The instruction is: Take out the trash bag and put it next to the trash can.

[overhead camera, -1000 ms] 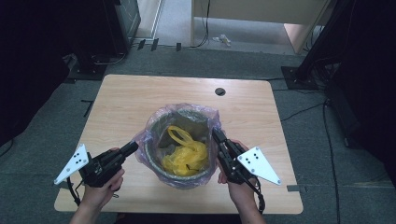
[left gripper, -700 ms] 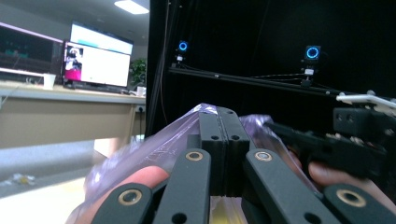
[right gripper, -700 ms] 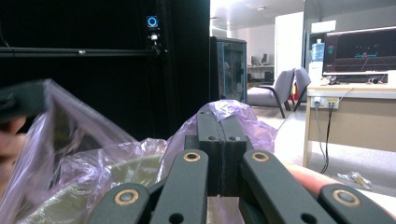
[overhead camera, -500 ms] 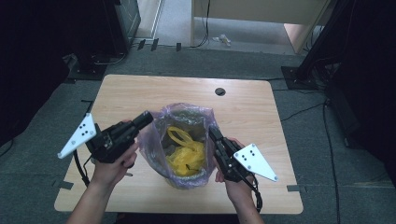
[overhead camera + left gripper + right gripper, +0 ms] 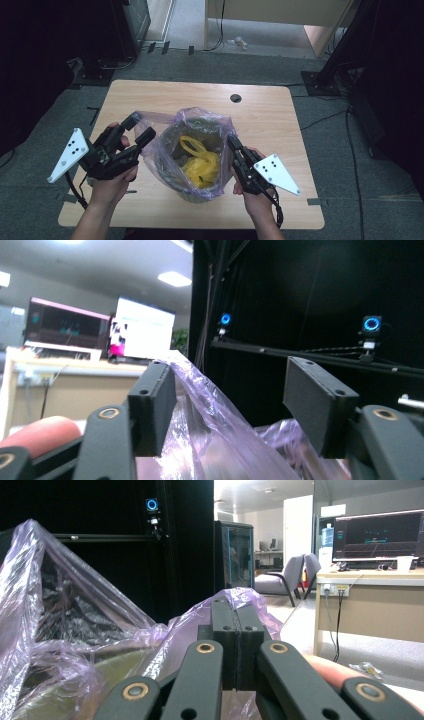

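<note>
1. The work in hand looks like lifting the purple bag liner [image 5: 160,145] out of the bin [image 5: 200,192] that stands at the near middle of the table [image 5: 280,120]; yellow rubbish [image 5: 200,167] lies inside the liner.

2. My right gripper [image 5: 234,145] sits at the bin's 3 o'clock edge. In the right gripper view its jaws are pressed together with purple film bunched around their tips — I judge it is pinching the liner's rim there.

3. My left gripper [image 5: 139,128] is at the bin's 9 o'clock side, jaws spread. In the left gripper view a raised fold of the liner [image 5: 200,390] runs up between them, touching or nearly touching the left-hand pad [image 5: 152,405] and well clear of the other one.

4. The relation that matters: the fold already lies inside the left jaws' gap, its edge running roughly along the jaws toward 12 o'clock. So the left hand is the one placed to act — closing where it is should catch the film, no reach needed.

5. Risk, as I judge it: the film is thin and may slip out as the jaws close.
</note>
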`<state>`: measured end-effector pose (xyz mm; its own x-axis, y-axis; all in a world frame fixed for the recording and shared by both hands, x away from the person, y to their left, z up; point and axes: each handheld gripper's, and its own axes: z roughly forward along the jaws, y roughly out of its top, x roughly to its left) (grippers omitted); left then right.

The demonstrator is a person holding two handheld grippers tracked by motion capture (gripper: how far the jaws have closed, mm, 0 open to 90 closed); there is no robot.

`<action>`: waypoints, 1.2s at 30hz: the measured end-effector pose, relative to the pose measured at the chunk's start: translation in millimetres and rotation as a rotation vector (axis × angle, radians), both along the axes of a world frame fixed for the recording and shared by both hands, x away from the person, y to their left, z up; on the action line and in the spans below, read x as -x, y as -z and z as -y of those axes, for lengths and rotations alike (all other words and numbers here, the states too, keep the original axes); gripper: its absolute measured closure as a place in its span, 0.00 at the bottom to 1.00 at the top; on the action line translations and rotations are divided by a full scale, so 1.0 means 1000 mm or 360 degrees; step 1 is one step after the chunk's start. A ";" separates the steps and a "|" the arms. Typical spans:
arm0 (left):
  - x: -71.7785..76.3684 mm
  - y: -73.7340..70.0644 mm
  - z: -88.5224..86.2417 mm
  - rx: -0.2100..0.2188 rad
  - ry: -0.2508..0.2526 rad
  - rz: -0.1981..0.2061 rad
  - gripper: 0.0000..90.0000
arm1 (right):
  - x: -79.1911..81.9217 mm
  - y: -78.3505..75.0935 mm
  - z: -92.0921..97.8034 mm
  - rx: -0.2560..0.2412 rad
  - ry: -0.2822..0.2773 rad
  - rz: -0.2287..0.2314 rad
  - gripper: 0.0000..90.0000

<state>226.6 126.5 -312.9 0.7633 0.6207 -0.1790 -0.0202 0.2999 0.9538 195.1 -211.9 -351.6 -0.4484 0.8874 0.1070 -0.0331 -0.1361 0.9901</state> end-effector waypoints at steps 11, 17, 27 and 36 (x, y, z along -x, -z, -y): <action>0.008 0.026 0.034 -0.0241 0.0129 -0.0081 0.55 | 0.002 -0.009 -0.019 0.0043 -0.0118 0.0007 1.00; 0.003 0.026 0.058 -0.0314 0.0234 -0.0125 0.45 | 0.000 -0.018 -0.026 0.0062 -0.0180 -0.0013 1.00; 0.008 0.022 0.085 -0.0463 0.0366 -0.0120 0.35 | -0.005 -0.034 -0.036 0.0098 -0.0302 -0.0058 1.00; 0.011 0.018 0.093 -0.0487 0.0471 -0.0136 0.44 | -0.003 -0.036 -0.040 0.0107 -0.0343 -0.0066 1.00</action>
